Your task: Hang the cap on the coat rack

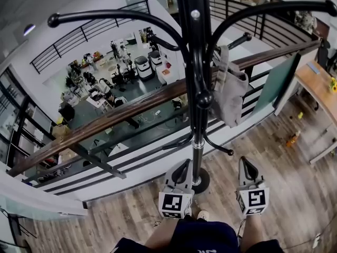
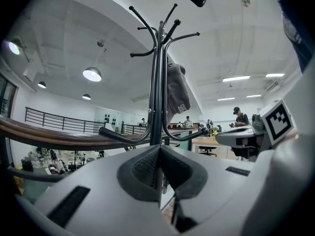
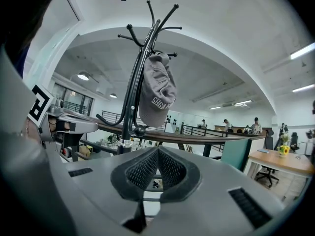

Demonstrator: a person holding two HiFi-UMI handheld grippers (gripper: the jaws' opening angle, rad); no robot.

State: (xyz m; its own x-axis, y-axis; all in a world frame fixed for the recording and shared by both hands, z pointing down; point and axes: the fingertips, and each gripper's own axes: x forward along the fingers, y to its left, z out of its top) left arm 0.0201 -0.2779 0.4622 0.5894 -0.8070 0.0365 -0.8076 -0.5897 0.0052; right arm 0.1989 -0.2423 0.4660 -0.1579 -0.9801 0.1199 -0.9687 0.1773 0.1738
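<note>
Grey cap (image 1: 230,86) hangs on a hook of the black coat rack (image 1: 196,46); left gripper (image 1: 184,163) and right gripper (image 1: 244,162) both clenched on nothing, clear of cap

We wear dark navy shorts (image 1: 200,239) and a white shoe (image 1: 202,215). Our left light-grey plastic gripper (image 1: 184,165) and matching right gripper (image 1: 245,165) have wedge-shaped bodies, black meshed pads (image 2: 142,168), narrow black slots, and white cubes (image 1: 172,203) printed with black square markers.

Grey cap (image 1: 231,86) hangs on coat rack (image 1: 196,46); left tongs (image 1: 185,162), right tongs (image 1: 244,159) below
</note>
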